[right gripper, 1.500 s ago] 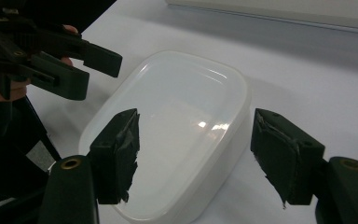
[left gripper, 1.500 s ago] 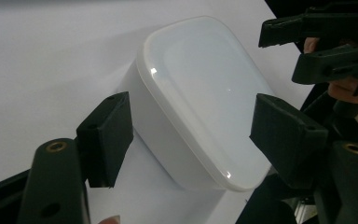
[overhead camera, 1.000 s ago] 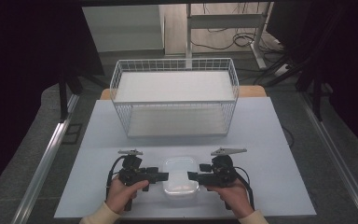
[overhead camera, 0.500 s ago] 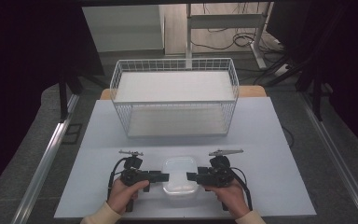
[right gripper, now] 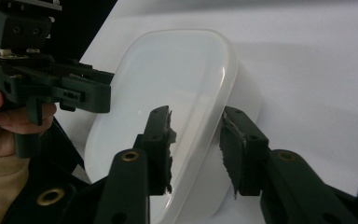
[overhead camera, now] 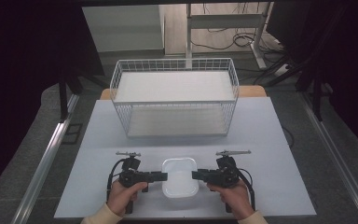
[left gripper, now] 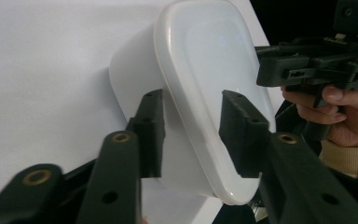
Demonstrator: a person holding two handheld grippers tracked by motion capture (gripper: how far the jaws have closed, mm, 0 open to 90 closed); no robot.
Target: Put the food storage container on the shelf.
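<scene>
A white plastic container with a lid (overhead camera: 179,179) sits on the table near the front edge. My left gripper (overhead camera: 164,176) reaches in from its left side and my right gripper (overhead camera: 195,175) from its right. Both are turned on their sides. In the left gripper view the jaws (left gripper: 191,130) straddle the container's rim (left gripper: 205,70), one pad by the body and one over the lid. The right gripper (right gripper: 196,144) straddles the opposite rim (right gripper: 168,84) the same way. Both pairs of jaws have just been closing, with gaps still showing at the pads.
A white wire basket (overhead camera: 177,116) stands at the back of the pale table (overhead camera: 270,140). The left gripper view shows the right gripper (left gripper: 307,70) across the lid. The right gripper view shows the left gripper (right gripper: 60,88) in a hand.
</scene>
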